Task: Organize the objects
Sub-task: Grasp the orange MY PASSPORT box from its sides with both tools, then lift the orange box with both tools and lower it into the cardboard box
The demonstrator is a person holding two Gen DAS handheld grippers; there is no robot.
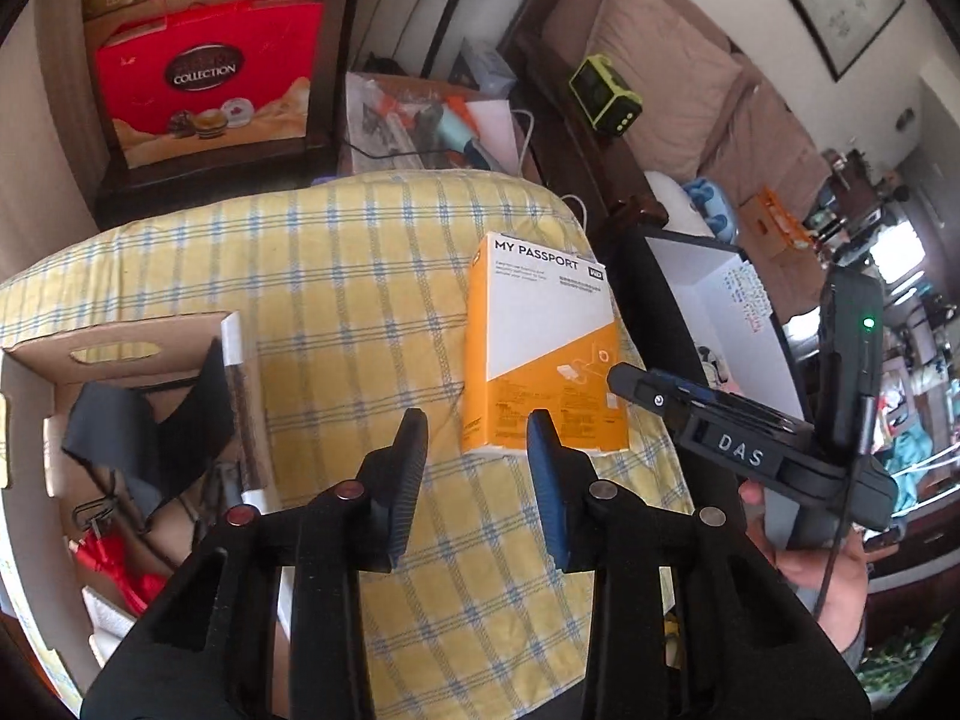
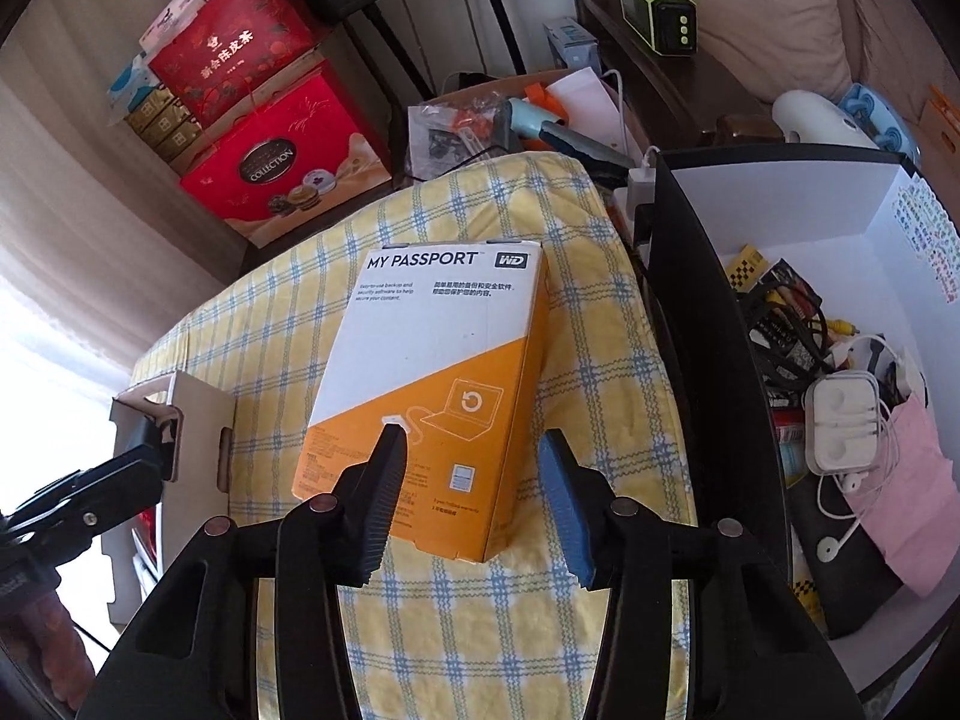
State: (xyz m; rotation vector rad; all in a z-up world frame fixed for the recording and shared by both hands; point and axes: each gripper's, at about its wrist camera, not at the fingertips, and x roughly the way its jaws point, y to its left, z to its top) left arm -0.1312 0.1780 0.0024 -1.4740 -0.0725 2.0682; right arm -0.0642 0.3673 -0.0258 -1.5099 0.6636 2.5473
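Observation:
An orange and white MY PASSPORT box (image 1: 543, 348) lies flat on the yellow checked cloth (image 1: 336, 276); it also shows in the right wrist view (image 2: 432, 384). My left gripper (image 1: 477, 438) is open and empty, just short of the box's near left corner. My right gripper (image 2: 471, 450) is open, its fingers astride the box's near end, not gripping it. The right gripper also shows at the right of the left wrist view (image 1: 636, 381), next to the box's right edge.
A cardboard box (image 1: 114, 432) with dark cloth and red items stands at the cloth's left edge. A black-walled white bin (image 2: 840, 312) of cables and earphones stands at the right. Red gift boxes (image 1: 210, 78), a cluttered side table and a sofa lie behind.

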